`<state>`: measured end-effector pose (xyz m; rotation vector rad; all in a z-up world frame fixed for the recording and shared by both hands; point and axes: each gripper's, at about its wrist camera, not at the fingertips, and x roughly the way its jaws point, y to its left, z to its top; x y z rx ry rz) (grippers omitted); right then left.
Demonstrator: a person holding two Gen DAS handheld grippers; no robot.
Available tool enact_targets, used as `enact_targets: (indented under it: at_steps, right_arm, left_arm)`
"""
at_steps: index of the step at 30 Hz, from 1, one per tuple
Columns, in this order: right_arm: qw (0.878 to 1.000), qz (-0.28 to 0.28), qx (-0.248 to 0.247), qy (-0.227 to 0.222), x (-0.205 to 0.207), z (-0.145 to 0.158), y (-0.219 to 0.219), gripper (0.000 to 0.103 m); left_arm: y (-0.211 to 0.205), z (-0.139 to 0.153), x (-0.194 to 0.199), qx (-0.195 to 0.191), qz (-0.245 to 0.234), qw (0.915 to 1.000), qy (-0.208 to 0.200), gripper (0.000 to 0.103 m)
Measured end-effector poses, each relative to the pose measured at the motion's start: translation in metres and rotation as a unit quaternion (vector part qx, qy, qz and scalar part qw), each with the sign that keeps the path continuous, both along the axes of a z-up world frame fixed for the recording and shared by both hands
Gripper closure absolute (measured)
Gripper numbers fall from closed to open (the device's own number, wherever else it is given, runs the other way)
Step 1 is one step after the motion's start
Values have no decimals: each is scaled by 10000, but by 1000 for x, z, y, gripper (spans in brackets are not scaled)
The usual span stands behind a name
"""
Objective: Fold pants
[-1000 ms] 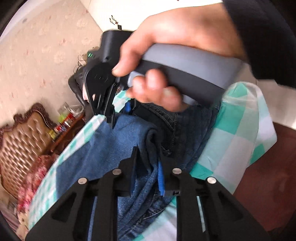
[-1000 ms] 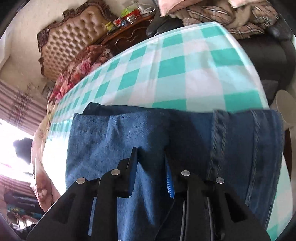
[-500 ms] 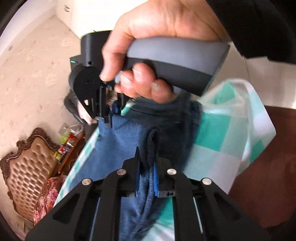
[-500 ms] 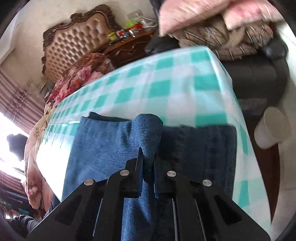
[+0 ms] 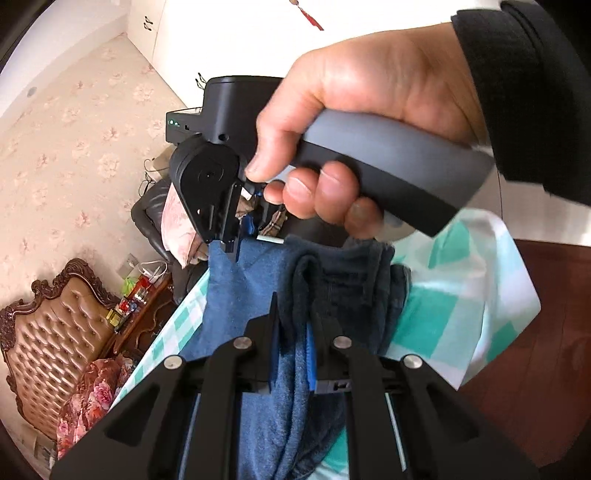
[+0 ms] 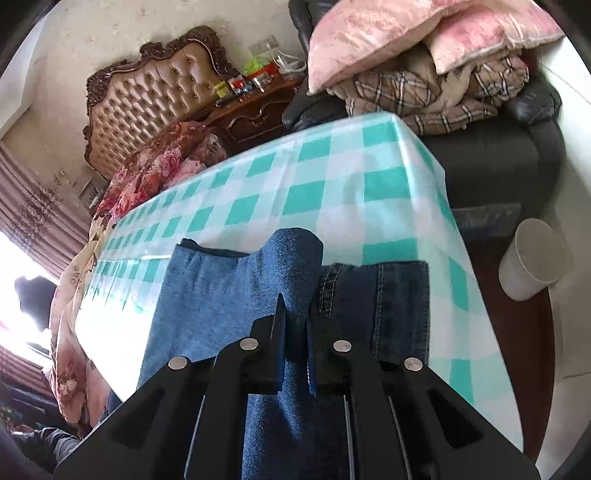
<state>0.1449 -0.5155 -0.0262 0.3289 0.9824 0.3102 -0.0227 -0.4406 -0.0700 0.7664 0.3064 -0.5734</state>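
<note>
Blue denim pants are seen lying on a table covered by a teal-and-white checked plastic cloth, near its right end; a raised fold of the denim is pinched up off the cloth; the darker waistband part with stitched seams is seen just right of that fold. The black two-finger right gripper is clenched on the raised fold, cloth being squeezed between its jaws, which have just been closing; in the left wrist view the right gripper is seen at the far edge of the pants, held by a hand around a grey handle, a black sleeve being visible at the wrist. The black left gripper is clamped on a bunched dark fold of the same pants, denim being caught between its blue-padded jaws, which have just been closing; the fold is lifted above the checked cloth, whose corner hangs over dark wood floor at right. A tufted brown leather headboard is seen far left; a pink pillow and plaid blanket are piled on a dark armchair far right; a white paper cup-shaped bin is seen on the floor at right, apart from the table.
</note>
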Motion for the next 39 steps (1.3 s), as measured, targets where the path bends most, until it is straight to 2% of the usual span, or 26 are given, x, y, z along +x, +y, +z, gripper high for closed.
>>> enact_targets:
  at_steps: [2,5,8,10,11,12,13,14,15,17,20,22,23,24,25,26,27,29,30,31,32,33,36,39]
  right_arm:
    - [10000,-45,44,-53,-1,1,-7,95]
    - [9998,-171,-29,95,3,-15,-18,95]
    - [9991,-270,-242,240,8,-43,-23,95]
    - [9988,-324,-335,139,6,-52,-23,94]
    - [9984,-368,-412,75,5,-55,-23,90]
    - [9979,-433,-490,-20,3,-58,-24,85]
    - [9973,-497,-526,-86,2,-58,-25,75]
    - [9966,-640,-506,-151,-1,-57,-30,72]
    - [9959,-758,-468,-173,-2,-56,-34,66]
    - [9918,-1142,-456,-360,-11,-41,-45,65]
    - [9770,-1824,-850,-701,-41,-11,-55,64]
    - [9703,-2018,-952,-937,-72,7,-48,64]
    - [9671,-2080,-1100,-970,-88,11,-36,64]
    - [9650,-2118,-1211,-965,-96,10,-26,64]
    - [9638,-2125,-1294,-962,-103,7,-14,64]
    - [9633,-2107,-1369,-948,-109,2,-2,65]
    - [9618,-2094,-1506,-922,-112,-7,13,65]
    - [9602,-2062,-1694,-823,-110,-24,30,65]
    - [9594,-2076,-1798,-642,-105,-36,36,68]
    - [9583,-2107,-1875,-471,-99,-47,37,72]
    - [9576,-2131,-1916,-292,-93,-59,37,72]
    - [9575,-2144,-1916,-226,-91,-63,35,73]
    - [9570,-2133,-1960,-179,-89,-65,34,73]
    - [9565,-2120,-2000,-126,-88,-67,33,73]
  left_arm:
    - [-9,-2,-3,34,-82,9999,-63,92]
    - [-22,-14,-5,70,-178,9998,44,92]
    - [-33,-36,2,107,-303,9986,425,91]
    - [-35,-46,8,6,-374,9962,784,87]
    - [-32,-47,12,-181,-432,9936,1024,78]
    - [-29,-45,15,-339,-507,9909,1201,62]
    - [-22,-39,17,-591,-567,9864,1428,52]
    - [-16,-34,18,-761,-567,9844,1484,44]
    - [-4,-23,18,-1008,-612,9804,1579,44]
    - [17,-6,18,-1323,-660,9727,1788,44]
    - [63,29,41,-2071,-337,9557,2065,44]
    - [81,46,75,-2423,-17,9460,2155,46]
    - [82,51,96,-2472,92,9432,2218,58]
    - [80,52,119,-2481,172,9397,2347,79]
    - [71,52,151,-2529,144,9297,2675,86]
    - [60,49,172,-2515,-13,9187,3044,88]
    - [52,47,186,-2449,-129,9127,3269,92]
    - [21,36,216,-2190,-236,9080,3564,93]
    - [10,26,227,-2023,-278,9019,3806,93]
    - [-10,9,241,-1627,-149,9004,4032,93]
    - [-19,-3,244,-1427,41,9080,3939,93]
    - [-24,-9,249,-1315,219,9149,3810,101]
    - [-14,-9,260,-1514,818,9176,3582,101]
    - [0,-2,249,-1847,636,9059,3758,99]
